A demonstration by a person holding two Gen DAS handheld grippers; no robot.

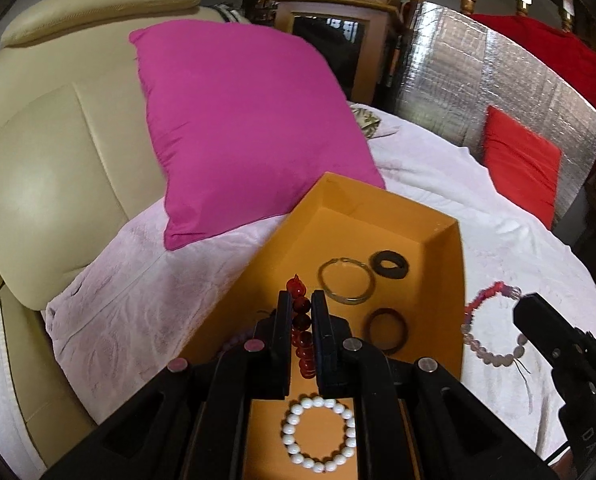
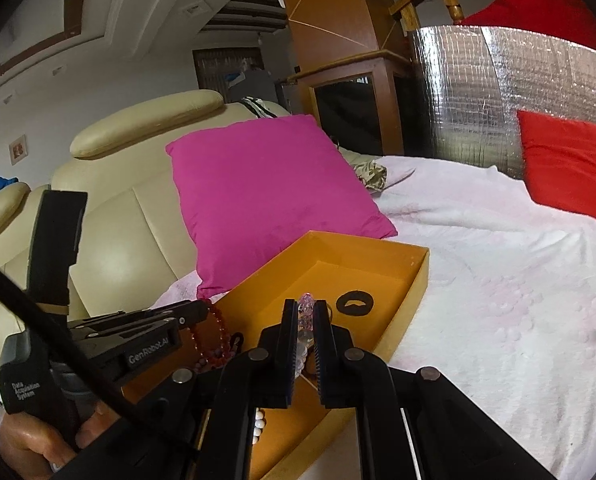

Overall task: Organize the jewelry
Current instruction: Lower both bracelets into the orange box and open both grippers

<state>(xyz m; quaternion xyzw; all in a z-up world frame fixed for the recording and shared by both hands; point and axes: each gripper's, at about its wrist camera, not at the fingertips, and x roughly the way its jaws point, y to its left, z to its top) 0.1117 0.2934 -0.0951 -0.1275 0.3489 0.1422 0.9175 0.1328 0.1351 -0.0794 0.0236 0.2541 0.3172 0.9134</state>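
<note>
Left hand-held gripper (image 1: 301,300) pinches red bead bracelet (image 1: 302,330) above orange box (image 1: 456,280). Right hand-held gripper (image 2: 302,312) pinches pink crystal bracelet (image 2: 305,312) over box's near end. White bead bracelet (image 1: 318,434), metal bangle (image 1: 346,281) inside box.

From my feed: orange matt cardboard box (image 1: 438,240); glossy translucent red bead bracelet (image 1: 301,322) between my left claw's (image 1: 301,300) matt black plastic fingers; smooth white pearl-like bead bracelet (image 1: 318,434); polished thin metal bangle (image 1: 346,280); pale pink fuzzy cloth blanket (image 2: 498,280); magenta sheeny fabric cushion (image 1: 241,120); cream glossy leather sofa (image 1: 57,180); crinkled silver foil panel (image 2: 478,92); clear pinkish glassy bead bracelet (image 2: 306,308).
</note>
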